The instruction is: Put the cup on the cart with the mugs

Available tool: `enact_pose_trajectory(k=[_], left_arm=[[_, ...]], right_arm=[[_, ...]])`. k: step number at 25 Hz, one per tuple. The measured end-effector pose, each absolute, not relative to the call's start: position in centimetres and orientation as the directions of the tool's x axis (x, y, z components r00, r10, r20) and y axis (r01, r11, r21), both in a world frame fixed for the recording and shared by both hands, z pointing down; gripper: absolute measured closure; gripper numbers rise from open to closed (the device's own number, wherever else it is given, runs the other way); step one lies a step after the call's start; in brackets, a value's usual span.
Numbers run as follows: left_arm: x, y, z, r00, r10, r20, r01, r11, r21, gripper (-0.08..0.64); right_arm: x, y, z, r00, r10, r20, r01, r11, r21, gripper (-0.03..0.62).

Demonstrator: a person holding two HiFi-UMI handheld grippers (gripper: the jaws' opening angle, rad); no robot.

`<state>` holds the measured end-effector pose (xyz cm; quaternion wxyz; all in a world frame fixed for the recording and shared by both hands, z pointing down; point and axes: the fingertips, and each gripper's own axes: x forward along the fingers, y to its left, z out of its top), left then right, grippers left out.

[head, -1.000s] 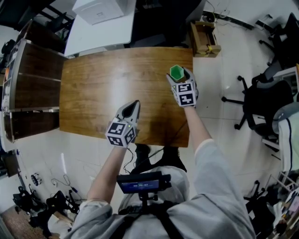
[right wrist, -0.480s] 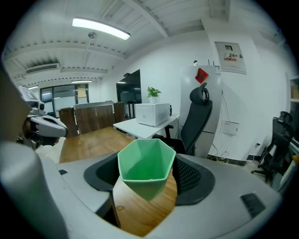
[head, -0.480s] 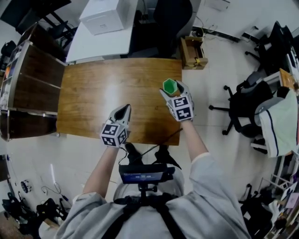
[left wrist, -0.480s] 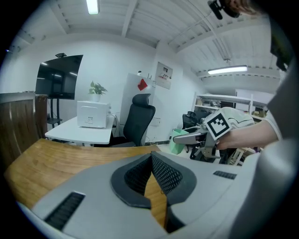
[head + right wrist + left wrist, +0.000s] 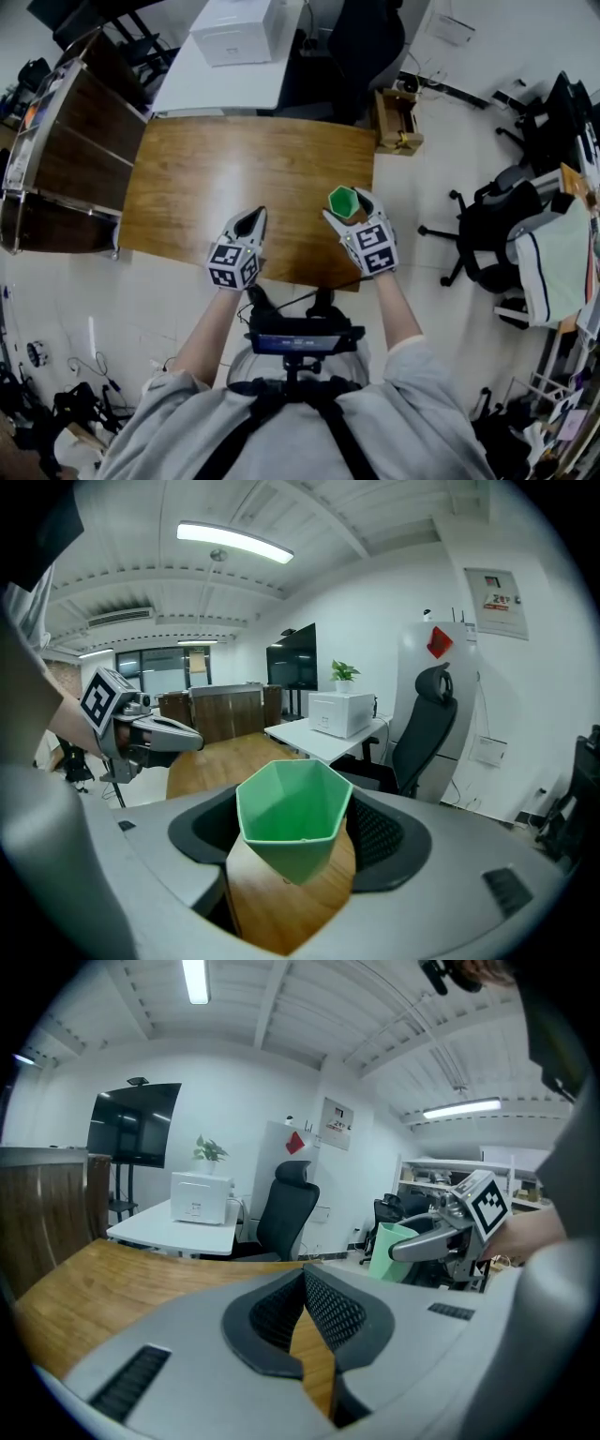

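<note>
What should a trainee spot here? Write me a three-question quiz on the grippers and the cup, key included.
1. True or false: the left gripper holds the green cup.
2. The left gripper's jaws are: A) wide apart; B) together, empty; C) shut on a mug.
3. Fill in: the cup's rim has ___ sides.
Key: 1 false, the right gripper holds it; 2 B; 3 six.

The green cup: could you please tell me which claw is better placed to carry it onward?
The right. The right claw grips the green cup above the table; the left claw is shut and empty.
</note>
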<state>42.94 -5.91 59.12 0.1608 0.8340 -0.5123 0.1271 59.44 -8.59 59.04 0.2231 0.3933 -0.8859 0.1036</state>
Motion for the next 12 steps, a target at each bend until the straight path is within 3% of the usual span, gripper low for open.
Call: enact_pose_trajectory(k=[12], left_arm=[[32.0, -1.2, 58.8, 0.155, -0.915, 0.373, -0.987, -0.126, 0.101, 0.557]], right_arm=[[45.4, -6.0, 58.1, -0.804, -0.414, 0.427, -0.468, 0.883, -0.026, 0.245]])
